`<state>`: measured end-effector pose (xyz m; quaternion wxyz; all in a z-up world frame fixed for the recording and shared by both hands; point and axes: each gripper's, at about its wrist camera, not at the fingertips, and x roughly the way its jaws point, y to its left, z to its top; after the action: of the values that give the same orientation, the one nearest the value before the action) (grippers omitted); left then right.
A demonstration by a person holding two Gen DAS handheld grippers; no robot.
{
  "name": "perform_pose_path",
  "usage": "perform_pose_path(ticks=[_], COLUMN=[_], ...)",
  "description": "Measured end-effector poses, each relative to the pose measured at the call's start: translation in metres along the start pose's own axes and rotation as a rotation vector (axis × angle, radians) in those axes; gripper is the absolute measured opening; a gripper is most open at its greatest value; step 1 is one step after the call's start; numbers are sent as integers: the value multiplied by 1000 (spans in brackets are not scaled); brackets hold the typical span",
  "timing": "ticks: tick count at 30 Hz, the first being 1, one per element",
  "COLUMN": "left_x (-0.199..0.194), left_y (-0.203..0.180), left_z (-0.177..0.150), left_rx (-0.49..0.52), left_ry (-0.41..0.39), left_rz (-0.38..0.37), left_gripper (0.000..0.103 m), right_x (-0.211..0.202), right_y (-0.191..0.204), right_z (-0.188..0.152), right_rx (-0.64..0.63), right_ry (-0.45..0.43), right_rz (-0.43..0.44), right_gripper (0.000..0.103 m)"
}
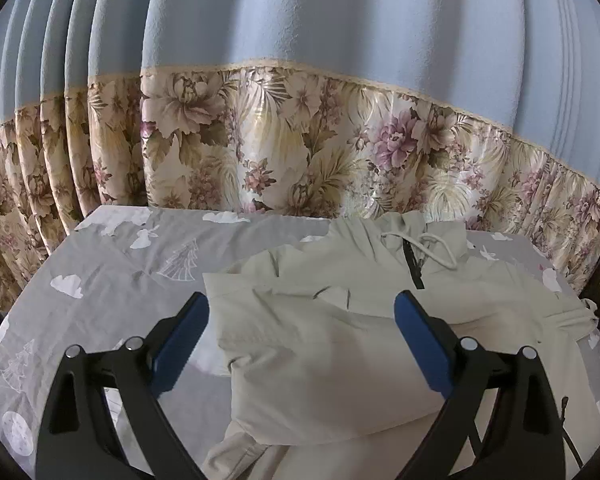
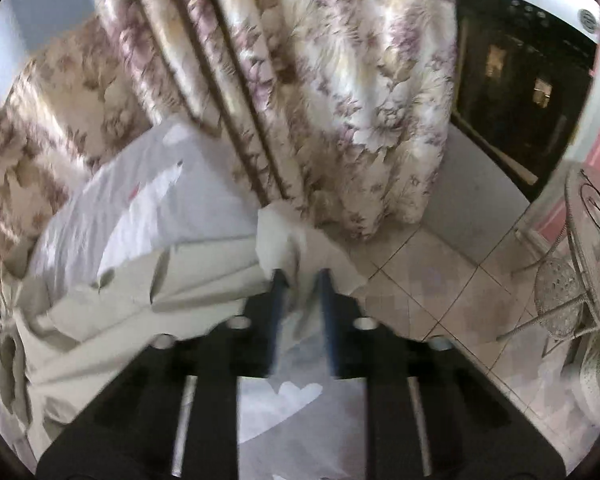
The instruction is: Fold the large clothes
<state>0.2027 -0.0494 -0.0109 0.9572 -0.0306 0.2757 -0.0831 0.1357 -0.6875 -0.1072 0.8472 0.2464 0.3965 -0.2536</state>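
A pale beige hooded jacket (image 1: pixel 340 320) with a drawstring and a dark zipper lies partly folded on the grey patterned sheet (image 1: pixel 111 280) of the table. My left gripper (image 1: pixel 302 300) is open and empty above the folded left part of the jacket. In the right wrist view my right gripper (image 2: pixel 300 274) is shut on a piece of the jacket's cloth, a sleeve end (image 2: pixel 277 240), at the table's right edge. The rest of the jacket (image 2: pixel 119 300) stretches to the left. The view is blurred by motion.
A blue and floral curtain (image 1: pixel 300 120) hangs right behind the table. To the right are a tiled floor (image 2: pixel 440 280), a white wicker chair (image 2: pixel 572 280) and a dark glass-fronted cabinet (image 2: pixel 520 60).
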Motion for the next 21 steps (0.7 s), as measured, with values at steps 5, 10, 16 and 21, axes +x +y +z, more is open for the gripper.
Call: perform_pose_path(ticks=[5, 10, 16, 21], left_x=[0, -1, 2, 2], left_y=[5, 10, 19, 30], left_z=[2, 4, 6, 6], left_rx=[-17, -38, -71, -93], left_ry=[-1, 1, 18, 20], left_rz=[-5, -11, 1, 12], left_gripper=[94, 94, 94, 94], right_x=[-17, -61, -120, -130], right_y=[9, 31, 149, 252], right_z=[6, 11, -2, -70], right_rx=[10, -8, -276, -657], right_ry=[-65, -258, -389, -285], right_rz=[-12, 67, 535, 814], right_gripper=[5, 5, 4, 23])
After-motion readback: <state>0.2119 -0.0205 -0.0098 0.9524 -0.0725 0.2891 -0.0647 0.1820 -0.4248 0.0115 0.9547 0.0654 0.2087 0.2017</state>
